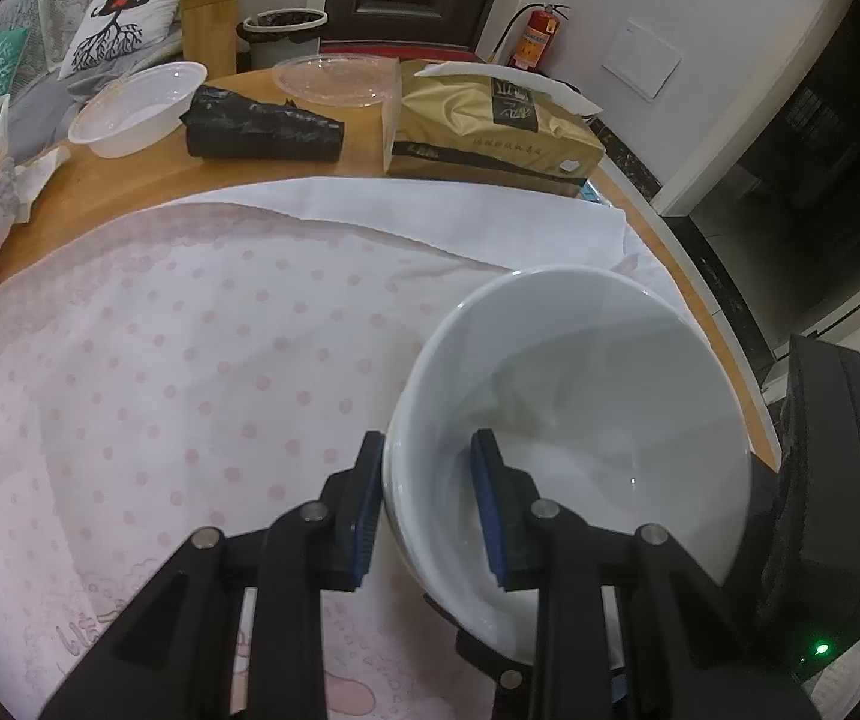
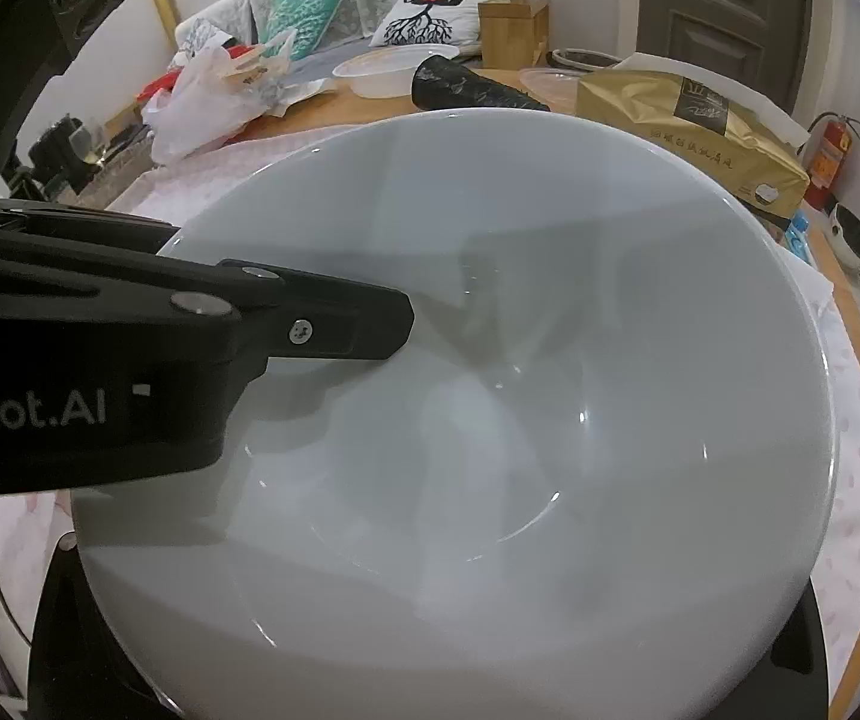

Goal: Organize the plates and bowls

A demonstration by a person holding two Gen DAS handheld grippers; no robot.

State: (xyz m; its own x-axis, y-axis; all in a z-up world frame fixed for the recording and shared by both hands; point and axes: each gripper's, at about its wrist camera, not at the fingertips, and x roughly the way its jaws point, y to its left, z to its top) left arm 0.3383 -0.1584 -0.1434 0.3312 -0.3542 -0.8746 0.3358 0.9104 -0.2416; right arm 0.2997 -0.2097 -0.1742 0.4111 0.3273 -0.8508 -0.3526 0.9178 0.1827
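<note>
A white ceramic bowl hangs above the pink dotted cloth at the right of the table. My left gripper is shut on the bowl's near rim, one blue pad outside and one inside the bowl. In the right wrist view the same bowl fills the frame, with the left gripper's finger reaching over its left rim. My right gripper's own fingers are hidden under the bowl, with black parts showing at the bottom corners. The right gripper's body stands at the bowl's right side.
At the table's far side lie a clear plastic bowl, a clear lid, a black bag and a gold tissue pack. A white plastic bag sits far left. The wooden table edge curves close on the right.
</note>
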